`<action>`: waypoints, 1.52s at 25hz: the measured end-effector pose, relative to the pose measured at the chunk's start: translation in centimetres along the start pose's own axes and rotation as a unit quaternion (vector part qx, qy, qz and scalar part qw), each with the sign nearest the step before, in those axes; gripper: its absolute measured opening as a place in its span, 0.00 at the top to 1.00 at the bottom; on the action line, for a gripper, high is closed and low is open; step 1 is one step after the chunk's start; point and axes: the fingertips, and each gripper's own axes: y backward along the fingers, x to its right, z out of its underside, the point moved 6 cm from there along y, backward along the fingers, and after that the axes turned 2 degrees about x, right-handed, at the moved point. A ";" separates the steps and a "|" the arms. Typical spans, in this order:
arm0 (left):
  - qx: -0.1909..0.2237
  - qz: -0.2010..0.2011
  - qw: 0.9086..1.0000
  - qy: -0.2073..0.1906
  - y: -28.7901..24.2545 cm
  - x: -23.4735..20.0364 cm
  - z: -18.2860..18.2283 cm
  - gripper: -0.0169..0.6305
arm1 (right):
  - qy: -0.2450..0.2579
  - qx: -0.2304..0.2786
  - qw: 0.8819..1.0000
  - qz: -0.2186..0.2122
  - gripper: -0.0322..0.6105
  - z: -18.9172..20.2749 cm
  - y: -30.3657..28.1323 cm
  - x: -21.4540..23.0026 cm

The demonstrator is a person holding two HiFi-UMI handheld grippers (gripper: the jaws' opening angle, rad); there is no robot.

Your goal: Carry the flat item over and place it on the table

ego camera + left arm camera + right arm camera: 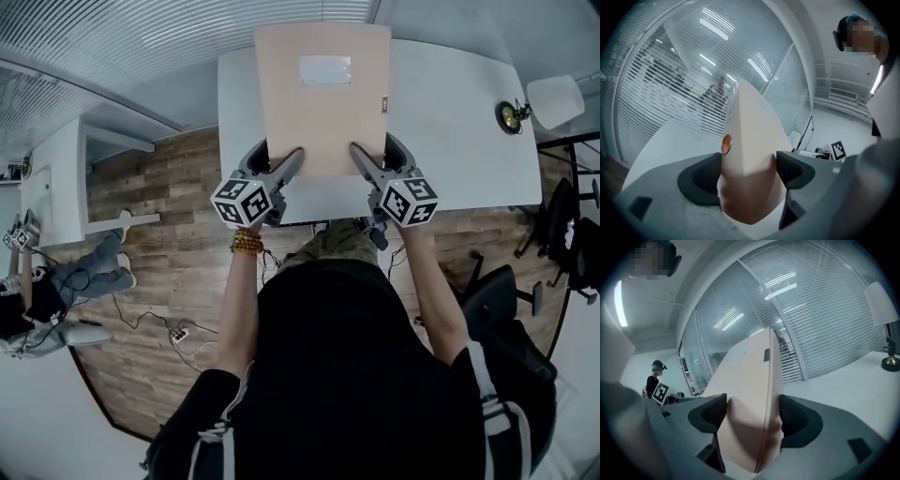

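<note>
Beige folder held over white surface, reaching toward 12 o'clock, apparently not yet laid flat. Near corners clamped tight: left claw at 7, right claw at 5. Paired grip likely keeps it level for set-down.

Right tongs clamped on beige folder, white table beyond

office: glass partitions, desk lamp.
</note>
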 end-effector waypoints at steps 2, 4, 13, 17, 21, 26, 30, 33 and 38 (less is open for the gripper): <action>-0.005 0.001 1.000 0.006 -0.1 -0.4 0.4 0.41 | -0.002 -0.005 1.000 0.003 0.44 0.4 -0.1 0.1; -0.009 0.001 1.000 0.011 -0.2 -0.6 0.8 0.41 | -0.002 -0.009 1.000 0.006 0.44 0.7 -0.2 0.2; -0.020 -0.005 0.999 0.028 -1.6 -1.2 2.1 0.41 | -0.013 -0.024 1.000 0.012 0.44 1.7 -0.8 1.9; -0.025 -0.008 0.999 0.029 -2.1 -1.6 2.3 0.41 | -0.030 -0.031 0.999 0.013 0.44 2.3 -1.1 2.5; -0.033 -0.012 0.999 0.034 -2.7 -2.0 2.7 0.41 | -0.042 -0.037 0.998 0.018 0.44 3.0 -1.4 3.1; -0.046 -0.022 0.998 0.043 -3.0 -2.8 3.4 0.41 | -0.054 -0.051 0.997 0.019 0.44 4.0 -2.1 3.7; -0.053 -0.026 0.997 0.057 -3.1 -3.3 3.8 0.41 | -0.063 -0.059 0.996 0.020 0.44 4.6 -2.4 3.9; -0.060 -0.030 0.995 0.069 -3.1 -3.6 4.3 0.41 | -0.068 -0.068 0.995 0.021 0.44 5.0 -2.5 4.0; -0.070 -0.039 0.993 0.082 -3.0 -4.1 5.0 0.41 | -0.080 -0.078 0.994 0.021 0.44 6.0 -2.8 4.2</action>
